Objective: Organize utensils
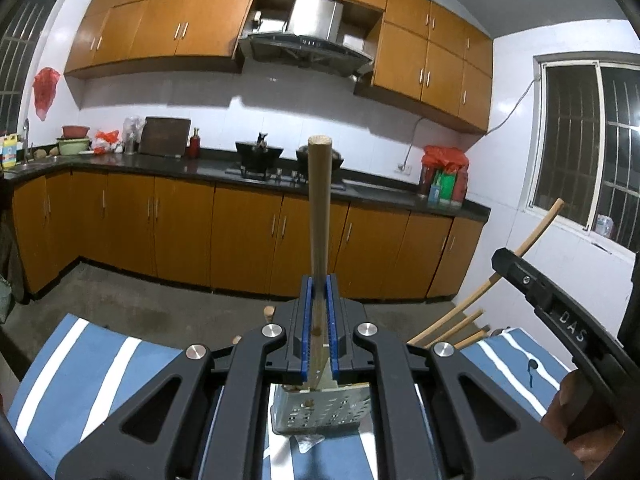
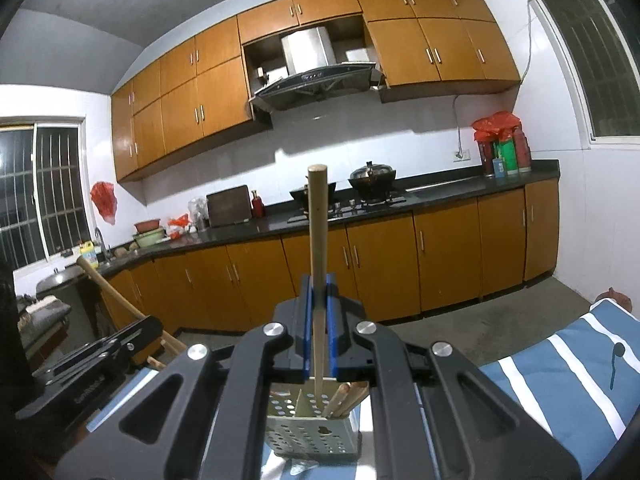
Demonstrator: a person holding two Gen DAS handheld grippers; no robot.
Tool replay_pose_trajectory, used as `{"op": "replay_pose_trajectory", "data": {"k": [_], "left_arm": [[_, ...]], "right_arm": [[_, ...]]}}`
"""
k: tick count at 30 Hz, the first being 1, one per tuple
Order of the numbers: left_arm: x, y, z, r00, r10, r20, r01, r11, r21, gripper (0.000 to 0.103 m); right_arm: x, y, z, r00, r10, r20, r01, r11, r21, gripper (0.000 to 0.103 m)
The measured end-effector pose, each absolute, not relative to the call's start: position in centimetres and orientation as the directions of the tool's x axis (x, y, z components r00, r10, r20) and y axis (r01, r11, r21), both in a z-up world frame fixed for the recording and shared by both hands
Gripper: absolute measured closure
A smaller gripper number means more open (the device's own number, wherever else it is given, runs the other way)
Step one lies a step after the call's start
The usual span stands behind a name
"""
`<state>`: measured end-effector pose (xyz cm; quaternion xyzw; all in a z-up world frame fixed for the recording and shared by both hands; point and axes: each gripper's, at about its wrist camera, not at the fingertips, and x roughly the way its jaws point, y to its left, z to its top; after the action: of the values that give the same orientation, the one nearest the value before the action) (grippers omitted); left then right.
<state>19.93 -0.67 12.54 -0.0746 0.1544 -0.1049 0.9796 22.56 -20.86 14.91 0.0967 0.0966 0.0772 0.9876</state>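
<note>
While each tool clamps one wooden stick, the perforated metal holder sits low in both views, behind the jaws, on the blue-and-white striped cloth.

Left tool (image 1: 319,292): blue pads closed on a wooden handle (image 1: 319,200), pale brown with a round cut end, pointing up and forward past the pads. Its lower end runs down toward the holder (image 1: 320,412); whether it is still inside cannot be told. Holder is grey-green sheet metal, rows of round holes, boxy.

Right tool (image 2: 319,292): pads closed on a second wooden stick (image 2: 318,224), same look, slimmer, lower end reaching the holder (image 2: 312,424) rim.

Only the right view shows the holder's contents: a few more wooden sticks (image 2: 346,394) leaning to the holder's right inside it. The left view instead shows several stick ends (image 1: 456,324) fanning up right of the holder, beside the right tool's black body (image 1: 560,312), and a hand (image 1: 576,412) under it. The right view shows the left tool's body (image 2: 100,352) left of the holder, with its stick angling up.

Striped cloth (image 1: 100,364) spreads on both sides of the holder. Beyond the holder: dark counter (image 1: 200,166) with wok on stove (image 1: 259,152), orange cabinets (image 1: 180,224), range hood (image 1: 308,40).
</note>
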Motion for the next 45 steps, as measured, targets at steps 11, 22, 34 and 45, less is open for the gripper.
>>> {"op": "replay_pose_trajectory", "data": {"k": [11, 22, 34, 45], "left_arm": [[19.8, 0.7, 12.6, 0.925, -0.225, -0.306, 0.170, 0.966, -0.197, 0.058], [15.2, 3.5, 13.5, 0.951, -0.177, -0.254, 0.129, 0.973, -0.194, 0.028], [7.5, 3.7, 10.5, 0.980, -0.017, -0.200, 0.018, 1.000, 0.005, 0.002], [5.4, 3.4, 6.2, 0.959, -0.025, -0.282, 0.030, 0.999, 0.014, 0.002]], "right_arm": [[22.0, -20.4, 14.0, 0.963, 0.175, -0.204, -0.143, 0.976, 0.164, 0.079], [15.8, -23.0, 13.4, 0.979, 0.128, -0.160, -0.097, 0.977, 0.188, 0.022], [9.1, -21.4, 10.0, 0.989, -0.019, -0.147, 0.024, 0.999, 0.029, 0.004], [6.3, -20.8, 5.3, 0.963, -0.010, -0.269, 0.024, 0.998, 0.051, 0.004]]}}
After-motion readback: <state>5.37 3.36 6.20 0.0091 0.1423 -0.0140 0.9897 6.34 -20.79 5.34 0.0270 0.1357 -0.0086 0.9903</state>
